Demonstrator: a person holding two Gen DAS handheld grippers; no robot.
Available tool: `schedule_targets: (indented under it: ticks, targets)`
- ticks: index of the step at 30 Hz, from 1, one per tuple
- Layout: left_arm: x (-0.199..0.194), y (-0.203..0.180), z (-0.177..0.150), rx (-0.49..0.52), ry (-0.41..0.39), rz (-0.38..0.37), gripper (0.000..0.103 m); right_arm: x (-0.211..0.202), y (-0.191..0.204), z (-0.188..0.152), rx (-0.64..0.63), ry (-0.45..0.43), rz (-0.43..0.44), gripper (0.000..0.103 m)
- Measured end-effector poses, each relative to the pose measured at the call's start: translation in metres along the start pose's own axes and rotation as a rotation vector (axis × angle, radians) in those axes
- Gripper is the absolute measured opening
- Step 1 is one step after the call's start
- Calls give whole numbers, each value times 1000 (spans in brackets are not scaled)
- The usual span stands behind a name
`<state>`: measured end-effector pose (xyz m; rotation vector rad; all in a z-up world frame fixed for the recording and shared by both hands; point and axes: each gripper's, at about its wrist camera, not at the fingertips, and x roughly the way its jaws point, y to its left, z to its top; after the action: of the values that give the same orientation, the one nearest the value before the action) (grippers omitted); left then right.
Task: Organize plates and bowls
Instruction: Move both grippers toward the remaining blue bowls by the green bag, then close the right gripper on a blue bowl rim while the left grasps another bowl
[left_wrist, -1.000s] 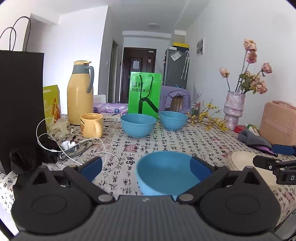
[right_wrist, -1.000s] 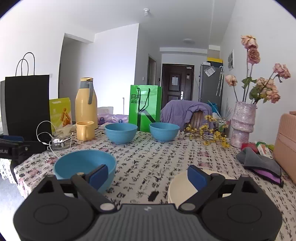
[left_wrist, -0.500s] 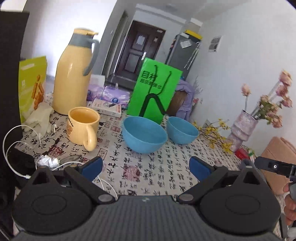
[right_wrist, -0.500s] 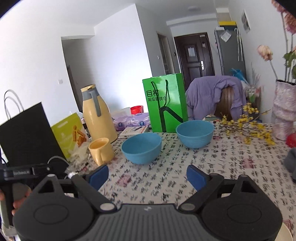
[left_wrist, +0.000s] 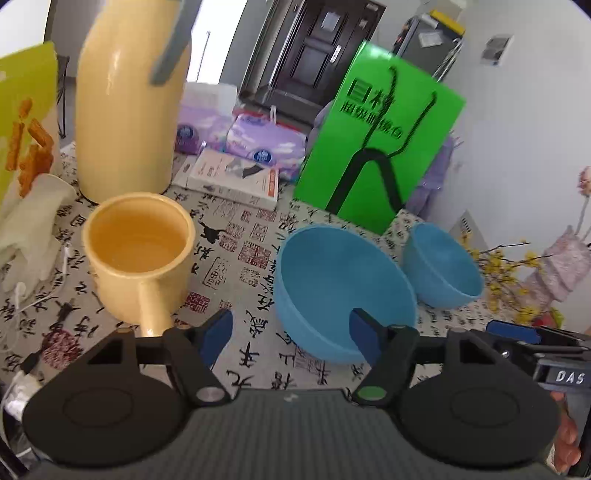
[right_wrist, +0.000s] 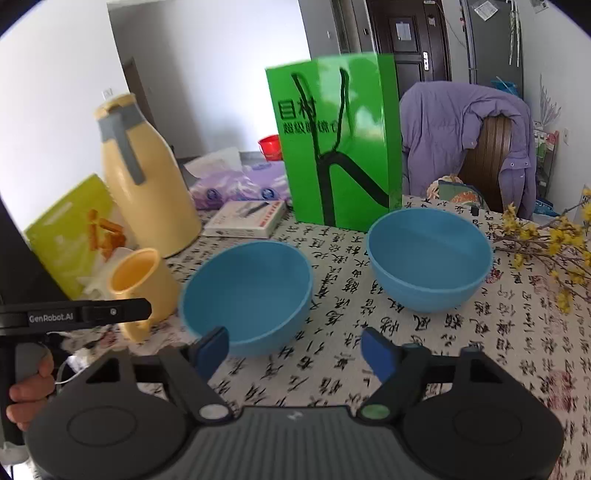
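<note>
On the tablecloth (right_wrist: 461, 350), two blue bowls (right_wrist: 251, 295), left gripper (left_wrist: 290, 334) and right gripper (right_wrist: 295, 350) both closing, part-open, empty

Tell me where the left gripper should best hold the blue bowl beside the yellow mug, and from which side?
Probably the near rim of the blue bowl: it stands upright and empty. Bring the left gripper down from the near side, one finger inside the wall, one outside.

Table under calligraphy-print cloth (right_wrist: 480, 354), two blue bowls (right_wrist: 247, 295) (right_wrist: 430, 258), yellow mug (left_wrist: 138, 254), yellow thermos (left_wrist: 125, 107), green bag (right_wrist: 336, 144), book (left_wrist: 232, 177)
</note>
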<state>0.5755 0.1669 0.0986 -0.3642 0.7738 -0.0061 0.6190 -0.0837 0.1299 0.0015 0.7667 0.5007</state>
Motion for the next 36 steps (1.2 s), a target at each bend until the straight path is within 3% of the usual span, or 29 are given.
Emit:
schedule_targets:
  ticks: [6, 10, 12, 14, 17, 22, 26, 36]
  targets:
    - [50, -1, 7, -1, 60, 61, 54, 65, -8, 13, 21, 69, 31, 61]
    - [65, -1, 7, -5, 76, 71, 45, 88, -11, 12, 46, 83, 33, 59]
    - [69, -2, 6, 11, 71, 71, 35, 95, -13, 10, 59, 81, 50, 55]
    - [73, -3, 5, 19, 78, 79, 23, 101, -14, 10, 67, 83, 58, 42]
    - [74, -5, 3, 23, 80, 81, 22, 107, -13, 9, 73, 87, 67, 27]
    - [60, -15, -4, 68, 63, 105, 15, 101, -10, 4, 53, 88, 31, 16]
    - [46, -21, -8, 79, 86, 79, 13, 88, -18, -2, 82, 93, 12, 8]
    - [-12, -55, -30, 137, 55, 31, 13, 17, -21, -25, 85, 47, 2, 8]
